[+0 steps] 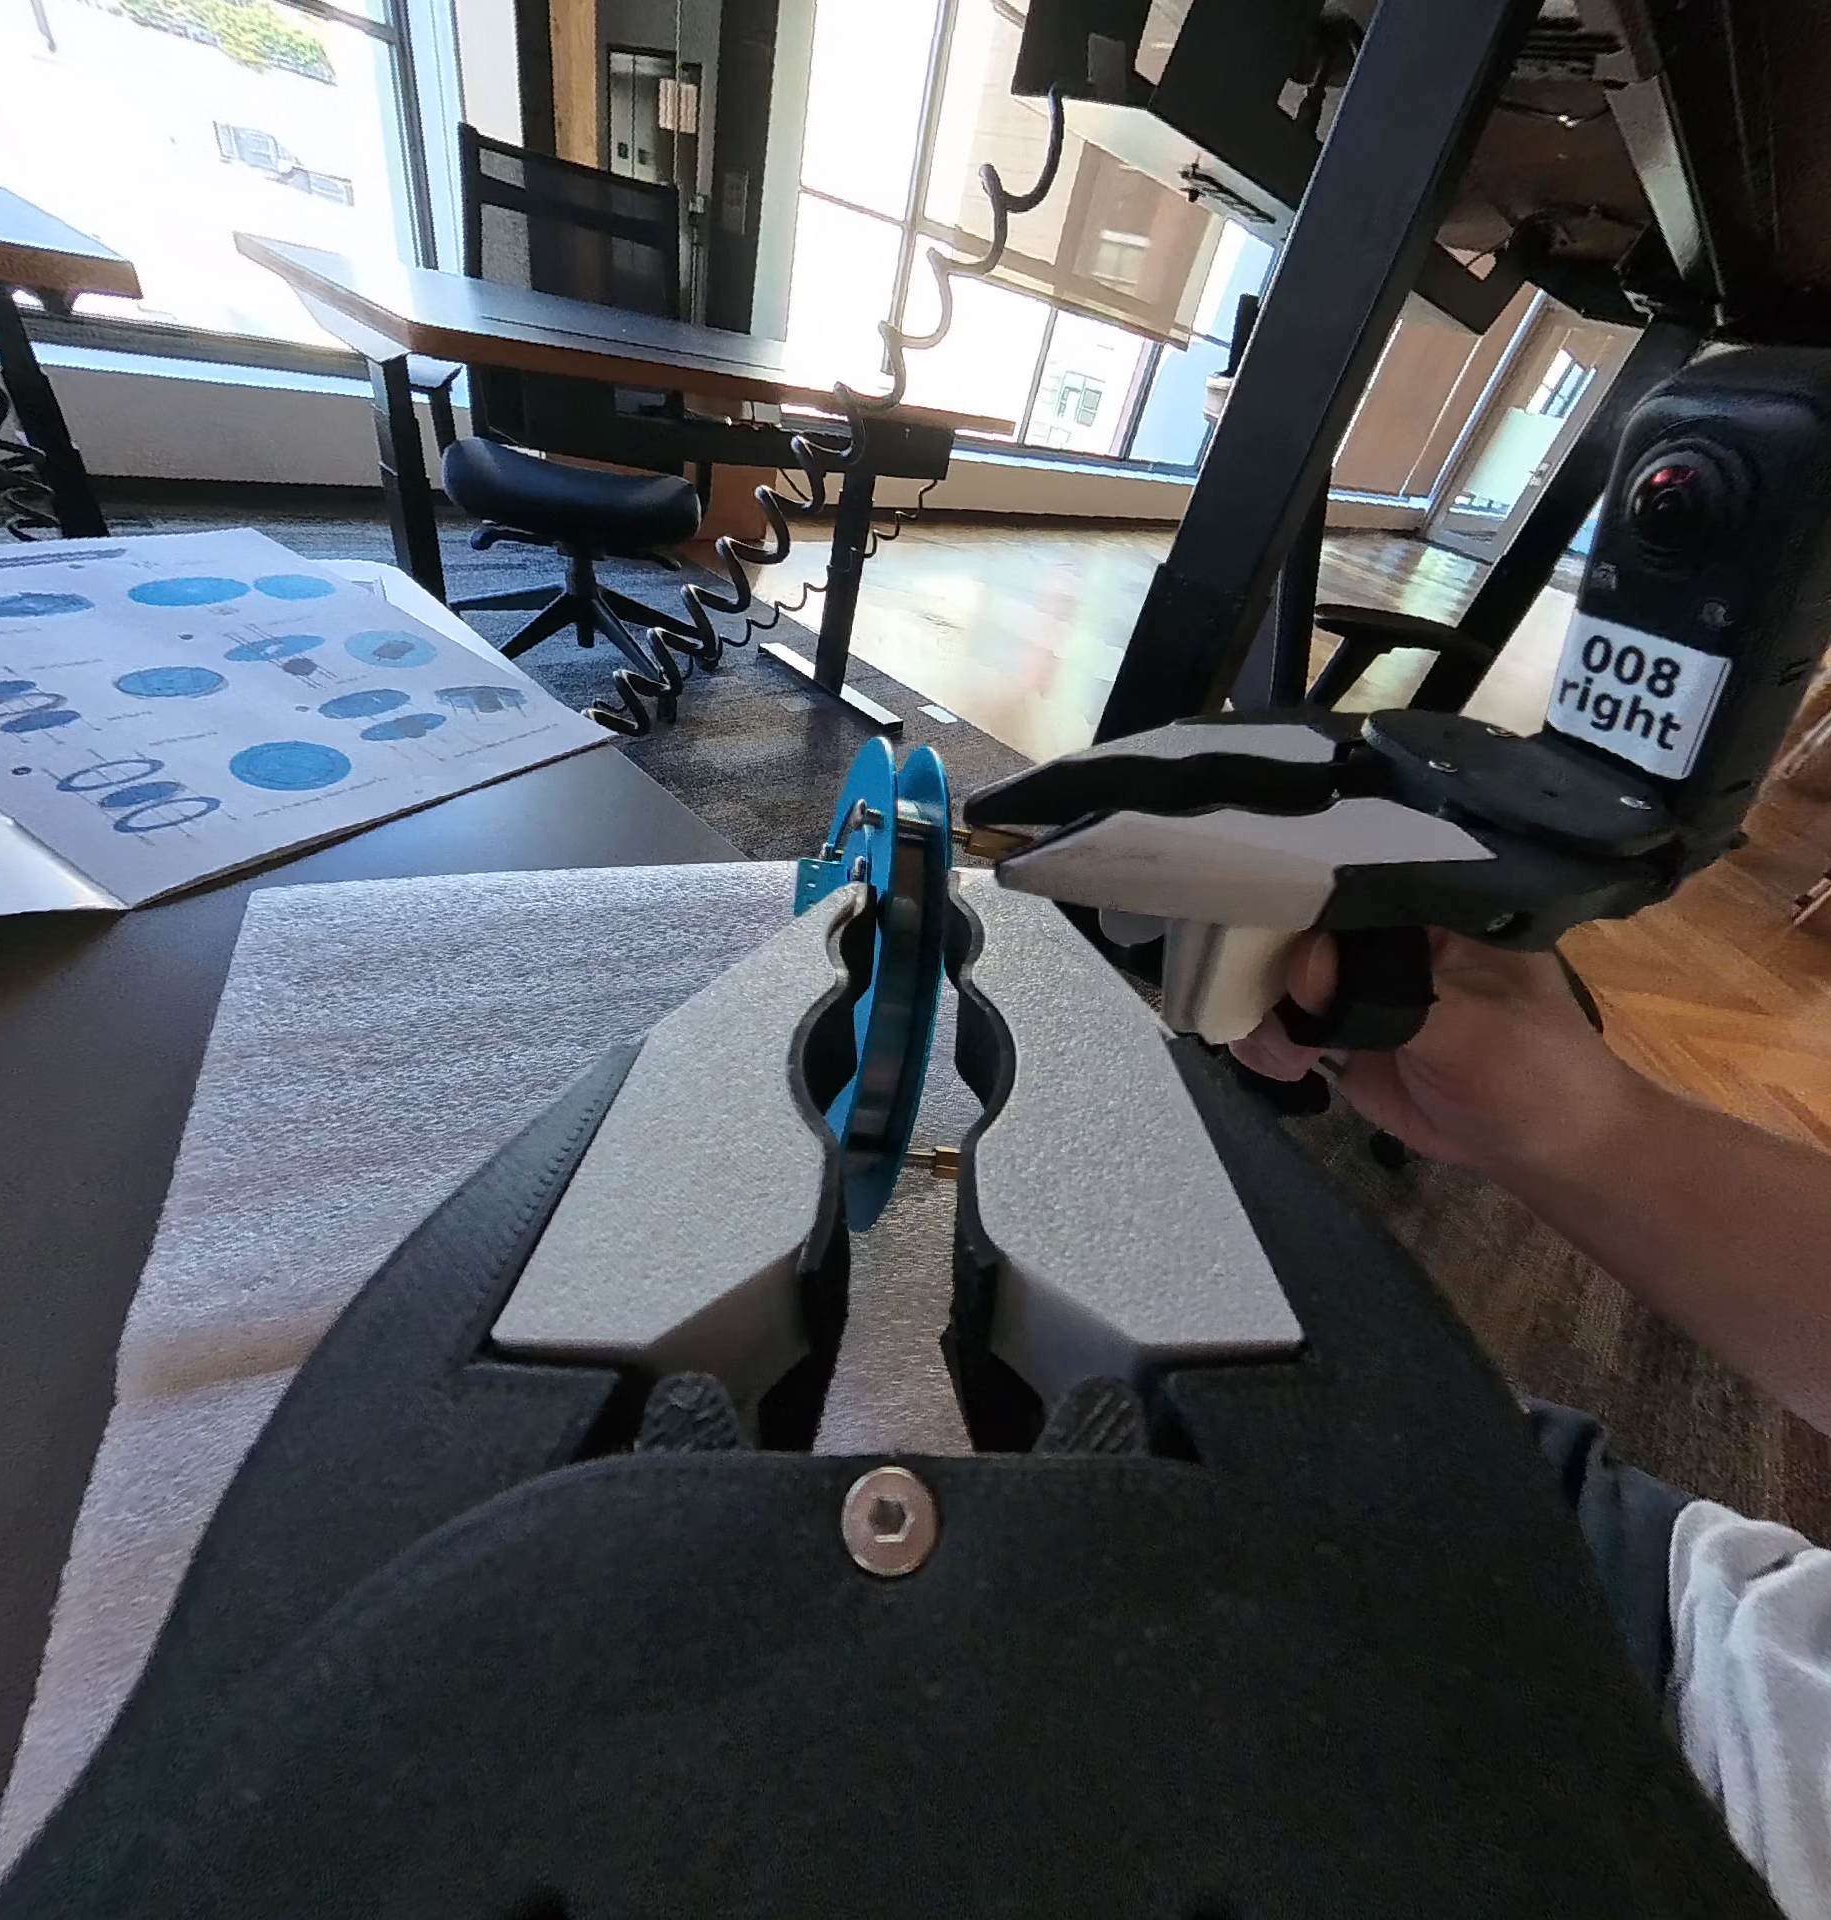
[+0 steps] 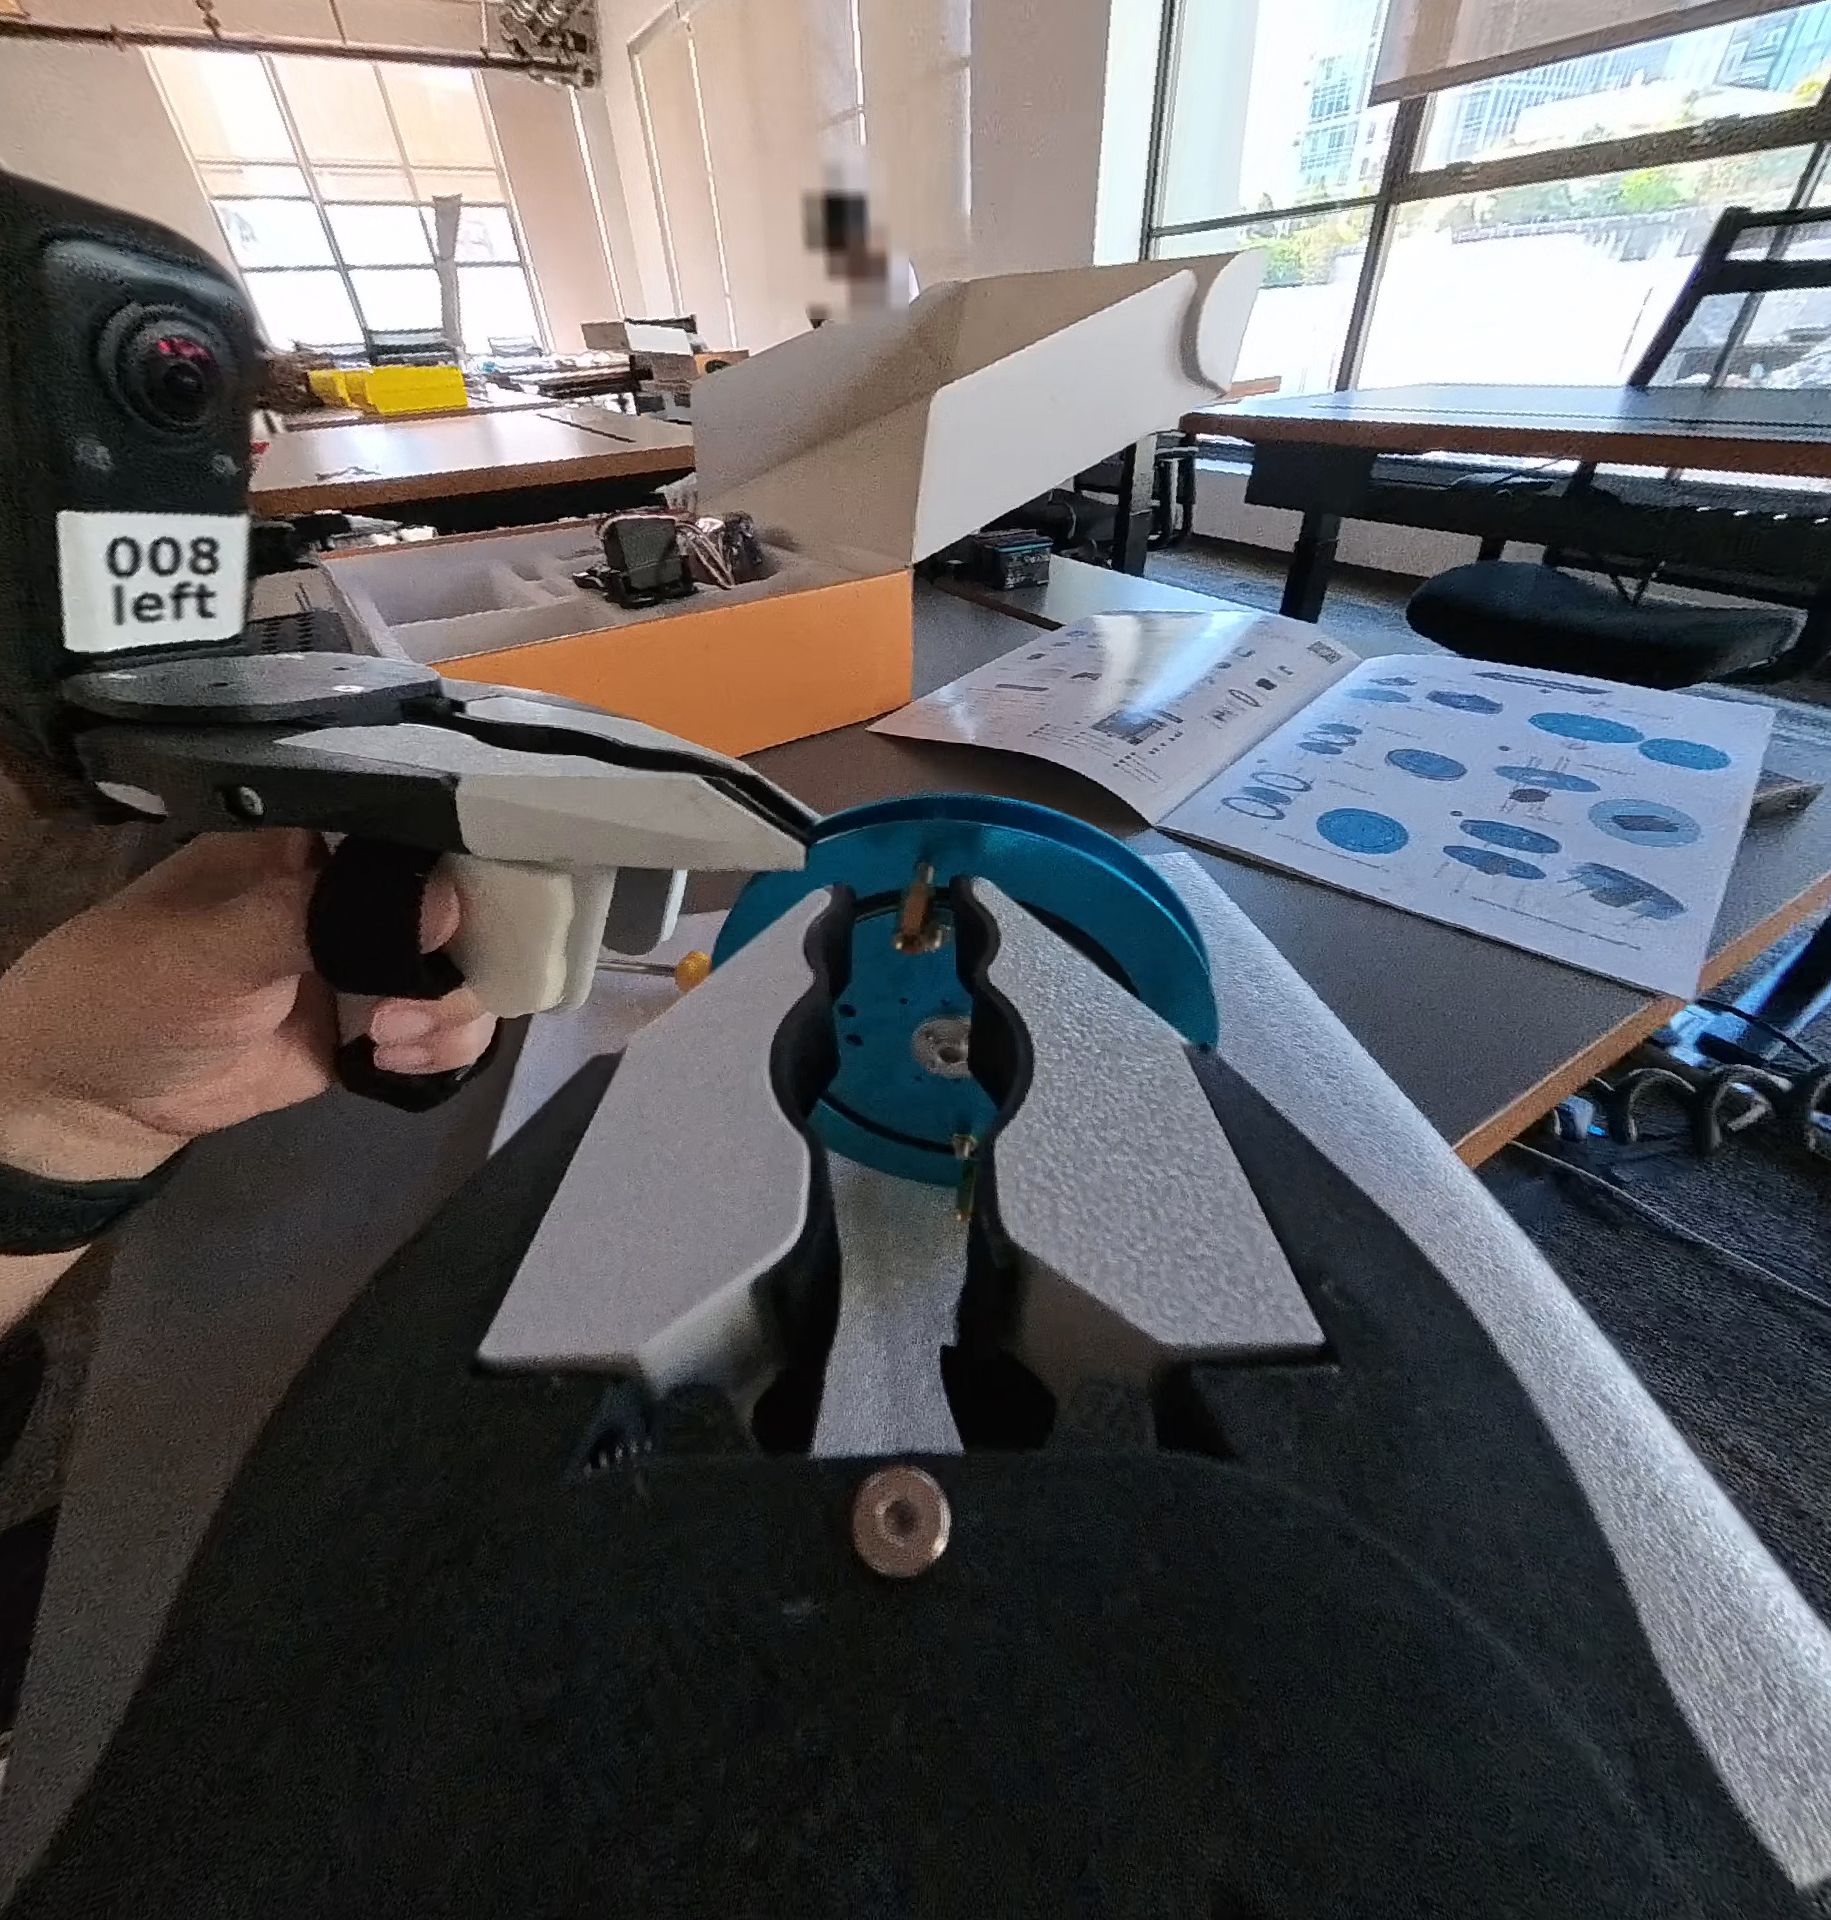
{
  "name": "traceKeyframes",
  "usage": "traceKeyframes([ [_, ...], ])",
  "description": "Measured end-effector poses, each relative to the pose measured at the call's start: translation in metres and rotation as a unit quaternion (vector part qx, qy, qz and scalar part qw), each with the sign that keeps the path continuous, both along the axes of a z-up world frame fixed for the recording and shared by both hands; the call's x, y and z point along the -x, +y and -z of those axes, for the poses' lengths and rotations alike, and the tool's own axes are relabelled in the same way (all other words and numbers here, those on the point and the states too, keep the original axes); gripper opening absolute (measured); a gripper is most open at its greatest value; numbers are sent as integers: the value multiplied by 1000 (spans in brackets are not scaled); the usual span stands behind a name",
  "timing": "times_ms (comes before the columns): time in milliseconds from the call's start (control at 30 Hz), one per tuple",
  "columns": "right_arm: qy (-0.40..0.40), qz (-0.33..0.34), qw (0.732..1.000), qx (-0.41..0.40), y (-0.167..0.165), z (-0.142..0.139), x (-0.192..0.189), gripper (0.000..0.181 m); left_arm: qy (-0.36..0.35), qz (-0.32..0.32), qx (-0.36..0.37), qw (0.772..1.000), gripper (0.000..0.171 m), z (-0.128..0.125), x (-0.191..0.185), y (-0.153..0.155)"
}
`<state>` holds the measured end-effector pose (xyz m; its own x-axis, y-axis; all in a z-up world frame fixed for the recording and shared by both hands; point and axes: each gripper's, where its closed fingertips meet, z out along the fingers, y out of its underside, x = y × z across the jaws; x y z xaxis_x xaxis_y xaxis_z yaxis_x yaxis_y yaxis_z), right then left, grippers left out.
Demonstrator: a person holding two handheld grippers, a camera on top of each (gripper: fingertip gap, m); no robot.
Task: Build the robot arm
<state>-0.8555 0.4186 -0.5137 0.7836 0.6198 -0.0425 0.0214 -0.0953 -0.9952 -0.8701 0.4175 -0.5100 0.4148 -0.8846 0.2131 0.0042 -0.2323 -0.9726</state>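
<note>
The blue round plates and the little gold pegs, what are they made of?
The blue round plates look like metal with a smooth, satiny blue coating: thin, stiff, crisp-edged, softly shiny. The little gold pegs look like brass: yellow and glinting. Both are guesses from looks.

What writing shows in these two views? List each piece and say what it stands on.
I won't copy the wording; this is where it stands.
White sticker on the camera body above the right claw: dark print, legible.
Second white sticker on the camera body above the left claw: dark print, legible.
Open booklet with blue diagrams: captions too small to read.
</note>
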Motion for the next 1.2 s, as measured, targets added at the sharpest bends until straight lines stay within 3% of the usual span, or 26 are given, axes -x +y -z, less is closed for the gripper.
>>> traceKeyframes([
  [100,-7,19,1000,-1,5,0,0,4,9,12,-1,1000,12,1,-1,-3],
  [133,-7,20,1000,3,5,1,1,4,26,8,-4,1000,21,3,4,0],
  [200,3,14,1000,8,6,1,0,4,53,-25,-18,998,25,-1,33,15],
  [267,24,2,1000,18,5,1,-1,4,69,-18,-5,997,21,-6,60,20],
  [367,44,-9,999,25,6,1,-3,4,167,-3,51,985,20,13,85,22],
  [500,34,-16,999,24,7,1,-3,4,331,-5,6,944,16,55,93,36],
  [633,29,-19,999,30,10,1,-4,4,431,76,46,898,36,88,79,29],
  [733,23,-22,999,30,10,1,-2,4,538,86,41,837,25,111,86,32],
  [800,18,-29,999,31,10,1,0,4,556,92,48,825,17,111,83,31],
  [867,12,-33,999,30,10,1,2,4,553,71,75,826,17,107,86,36],
  [900,8,-35,999,29,10,1,2,4,534,38,96,839,17,102,87,45],
  [1000,-7,-49,999,22,8,0,3,4,379,-43,209,901,17,78,81,69],
  [1033,-16,-61,998,17,6,1,4,4,318,-63,259,910,17,72,79,75],
  [1200,-13,-104,994,29,6,-2,2,4,185,-55,399,896,17,84,69,91],
])
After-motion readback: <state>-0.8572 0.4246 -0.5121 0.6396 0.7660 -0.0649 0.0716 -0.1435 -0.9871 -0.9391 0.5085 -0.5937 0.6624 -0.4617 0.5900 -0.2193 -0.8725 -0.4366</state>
